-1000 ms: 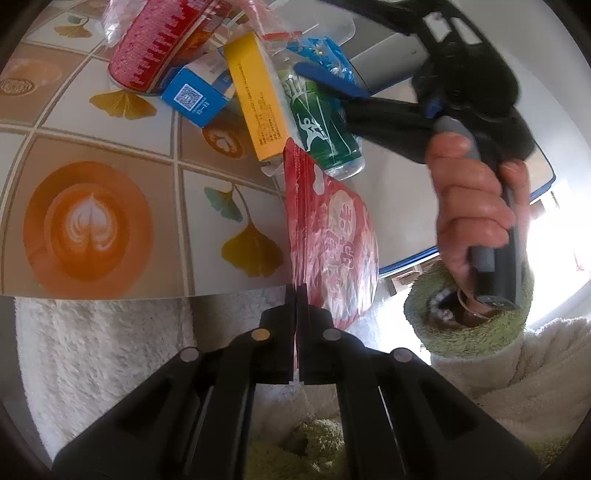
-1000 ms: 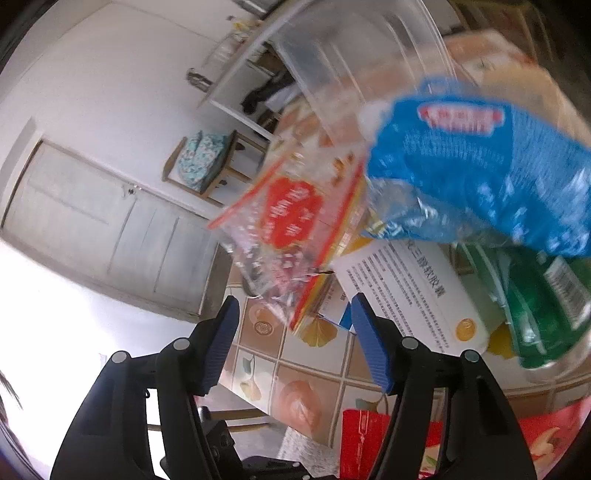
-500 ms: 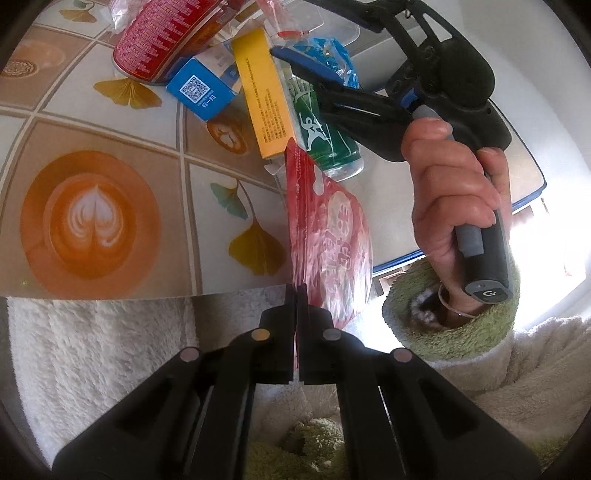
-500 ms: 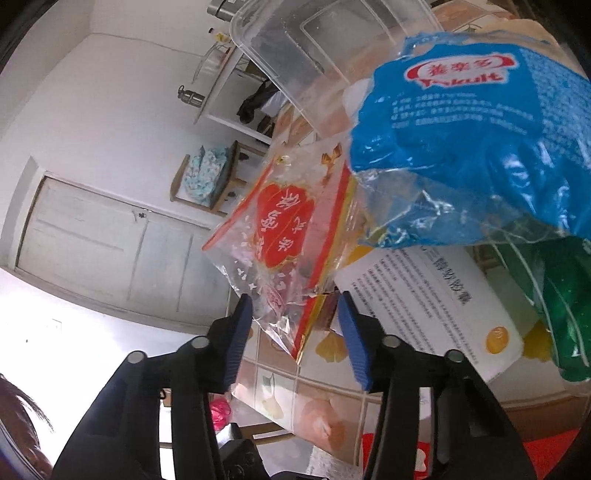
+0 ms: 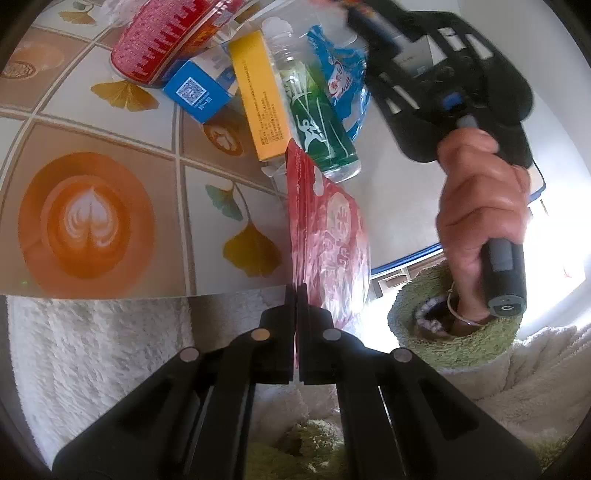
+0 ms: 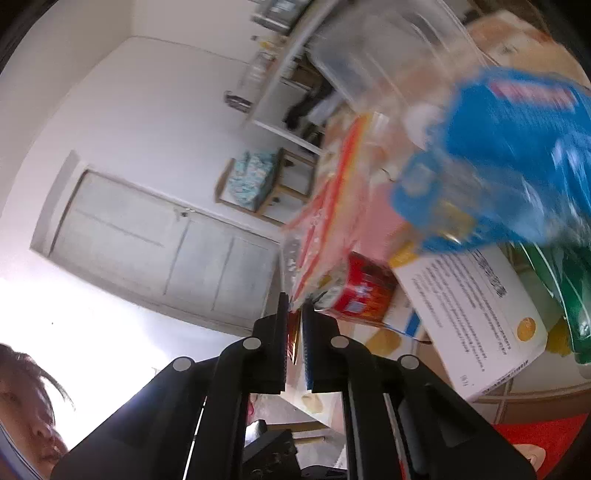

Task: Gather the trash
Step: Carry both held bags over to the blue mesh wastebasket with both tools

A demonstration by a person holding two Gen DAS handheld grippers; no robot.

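Only the left wrist view shows the person's right hand [image 5: 480, 221] wrapped round the handle of the right gripper [image 5: 354, 14], whose fingertips blur at 12 o'clock, over the trash pile. Only the right wrist view shows the room: a white door [image 6: 159, 251] at 9 o'clock and a wooden stool [image 6: 266, 181] near centre. The left gripper [image 5: 296, 295] is clamped tight on the edge of a red plastic bag [image 5: 328, 236], which runs from its tips up toward 12 o'clock and hangs off the near edge of the patterned table [image 5: 110, 206]; what the bag holds cannot be told. Beyond it on the table, at 12 o'clock, lie a green bottle [image 5: 317, 129], a yellow box [image 5: 258, 96], a blue carton [image 5: 195, 92], a red cup [image 5: 162, 37] and a blue wrapper [image 5: 343, 81], all touching. In the right wrist view the right gripper [image 6: 295, 325] is closed on a corner of a clear red-printed wrapper [image 6: 332, 229], which rises from its tips toward 1 o'clock, blurred. A clear plastic tub [image 6: 369, 55] stands at 1 o'clock; its contents are unclear.
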